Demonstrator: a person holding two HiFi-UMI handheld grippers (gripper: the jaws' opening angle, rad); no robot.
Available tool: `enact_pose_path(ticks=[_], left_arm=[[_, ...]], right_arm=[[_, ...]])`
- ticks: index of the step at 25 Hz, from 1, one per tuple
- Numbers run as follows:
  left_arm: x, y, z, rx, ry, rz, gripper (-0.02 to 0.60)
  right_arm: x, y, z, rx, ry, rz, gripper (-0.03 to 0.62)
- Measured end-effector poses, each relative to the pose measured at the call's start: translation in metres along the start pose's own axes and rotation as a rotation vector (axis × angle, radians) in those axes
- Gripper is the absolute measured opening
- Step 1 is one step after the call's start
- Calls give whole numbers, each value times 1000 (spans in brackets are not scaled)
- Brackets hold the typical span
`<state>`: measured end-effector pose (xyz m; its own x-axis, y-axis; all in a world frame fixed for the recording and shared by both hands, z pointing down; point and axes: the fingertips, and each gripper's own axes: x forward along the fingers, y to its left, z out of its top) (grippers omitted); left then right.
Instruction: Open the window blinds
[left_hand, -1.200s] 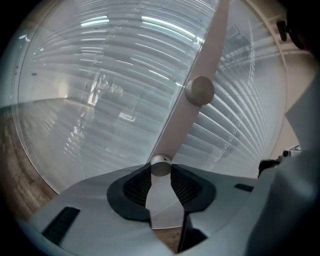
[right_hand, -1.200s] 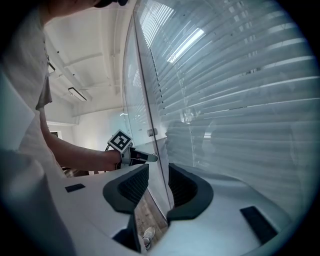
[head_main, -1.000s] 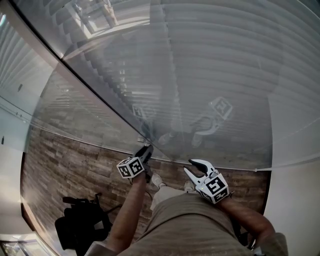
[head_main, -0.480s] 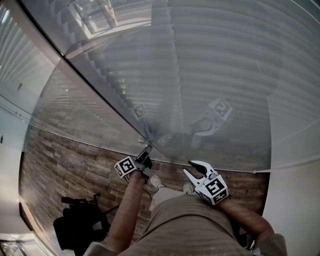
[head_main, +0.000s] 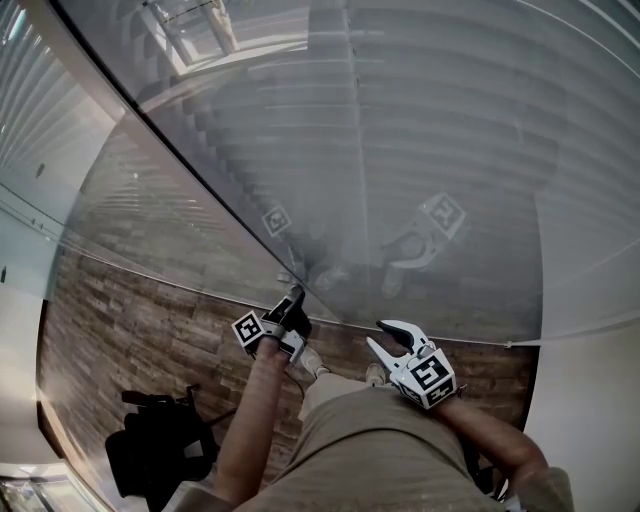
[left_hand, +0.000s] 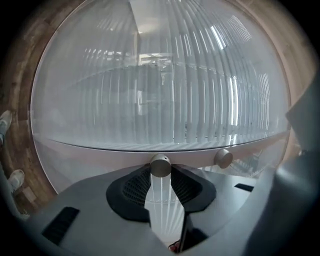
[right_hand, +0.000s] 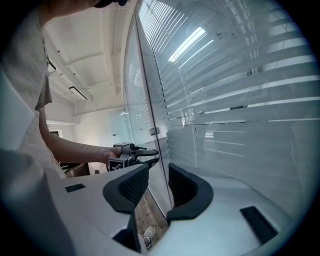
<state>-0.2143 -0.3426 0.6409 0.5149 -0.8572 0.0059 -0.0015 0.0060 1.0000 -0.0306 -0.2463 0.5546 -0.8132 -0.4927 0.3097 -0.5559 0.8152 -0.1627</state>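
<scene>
Ahead of you a glass wall (head_main: 170, 220) encloses the blinds (right_hand: 250, 100), whose slats are part-tilted with gaps showing. Your left gripper (head_main: 293, 303) clamps the round knob (left_hand: 160, 165) on the glass. Your right gripper (head_main: 380, 335) hovers just right, jaws apart and empty. More turning looks needed.

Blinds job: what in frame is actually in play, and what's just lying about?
In play: white slatted blinds; round silver knob, clamped in the left gripper.
Lying about: black bag on the wood-plank floor; second silver knob; right gripper, open and empty.
</scene>
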Motion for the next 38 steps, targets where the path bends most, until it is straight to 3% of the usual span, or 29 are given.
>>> enact_pose_path(ticks=[3,5,7,9,11,13,17,19,21,24,33,38], left_arm=[[-1,0,0,90,-16,32,136],[-4,6,0,235,2,127,171],[-10,15,-1,464,49,286,220],[-16,20,0,743,102,437,228],[-15,15,-1,1005,153,530,229],[-10,9,-4,1209,191,586,229],[-3,1,-3,1429,191,671,220],[0,-2,-1,1501,181,692,169],[2,-2,-1,1534,184,697,138],[3,-3,0,1480,186,659,137],[2,-1,2,1170,159,524,135],[1,1,6,924,124,428,135]], right_arm=[[0,1,-1,1,2,1,130],[-1,2,-2,4,4,5,130],[-1,1,-2,6,4,6,130],[-1,-1,-3,8,5,2,130],[0,-4,-4,11,6,-3,130],[0,-5,-4,12,8,-3,130],[1,-5,-3,13,3,1,130],[1,-6,-2,12,1,1,130],[0,-8,-3,13,2,-1,130],[-2,-11,-3,15,1,-9,130],[0,-12,-3,15,3,3,130],[3,-8,-3,13,6,15,130]])
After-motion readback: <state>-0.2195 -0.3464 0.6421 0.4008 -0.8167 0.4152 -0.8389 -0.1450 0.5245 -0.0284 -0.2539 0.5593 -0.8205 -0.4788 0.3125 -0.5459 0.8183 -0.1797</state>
